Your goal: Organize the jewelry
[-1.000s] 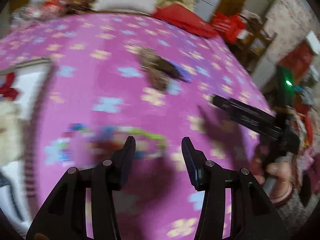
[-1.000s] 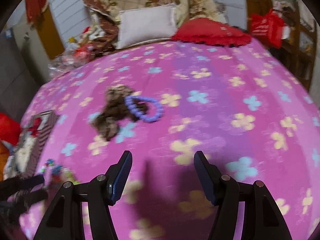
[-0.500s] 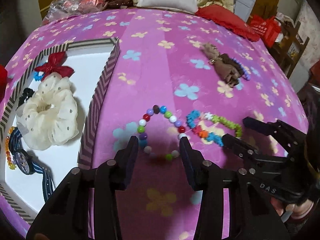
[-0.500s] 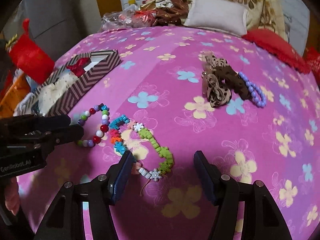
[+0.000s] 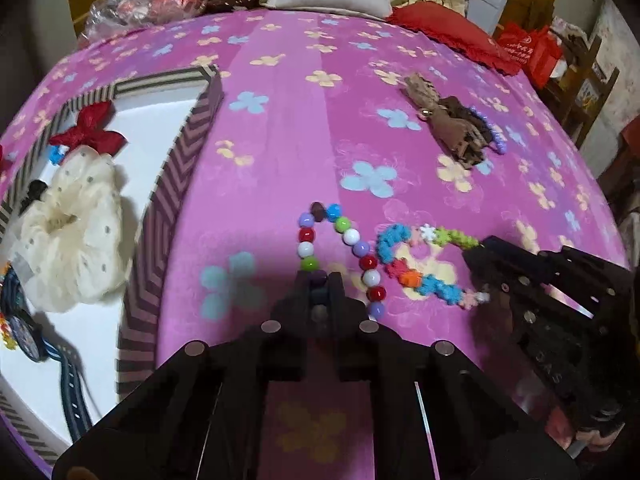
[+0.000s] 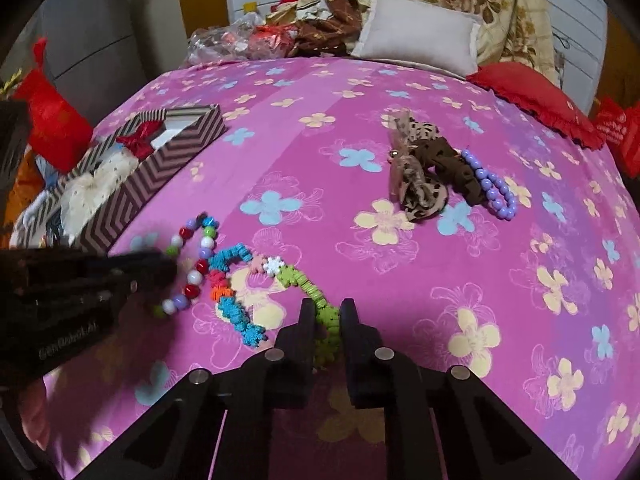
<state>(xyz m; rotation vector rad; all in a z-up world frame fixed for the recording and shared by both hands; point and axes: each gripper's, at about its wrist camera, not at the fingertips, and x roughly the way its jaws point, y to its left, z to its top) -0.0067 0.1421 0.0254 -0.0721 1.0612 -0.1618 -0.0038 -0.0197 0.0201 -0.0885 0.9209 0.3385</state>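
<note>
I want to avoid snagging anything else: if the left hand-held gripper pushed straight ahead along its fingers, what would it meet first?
The left hand-held gripper is already shut on the round-bead bracelet, so the loop's far beads would probably come first. Beyond them lies bare pink bedspread; depth is uncertain.

The near beads of the round-bead bracelet (image 5: pixel 352 240) vanish between the fingers of the left claw (image 5: pixel 320 286). In the right wrist view that claw (image 6: pixel 160 270) is smeared by blur and covers the bracelet's left side. The striped box (image 5: pixel 168 208) is cut by the left edge, and beside its cream scrunchie (image 5: pixel 68 236) lies what may be a watch (image 5: pixel 24 328), half out of frame. The purple bracelet (image 5: pixel 494 136) hides behind the brown scrunchie (image 5: pixel 452 128).
</note>
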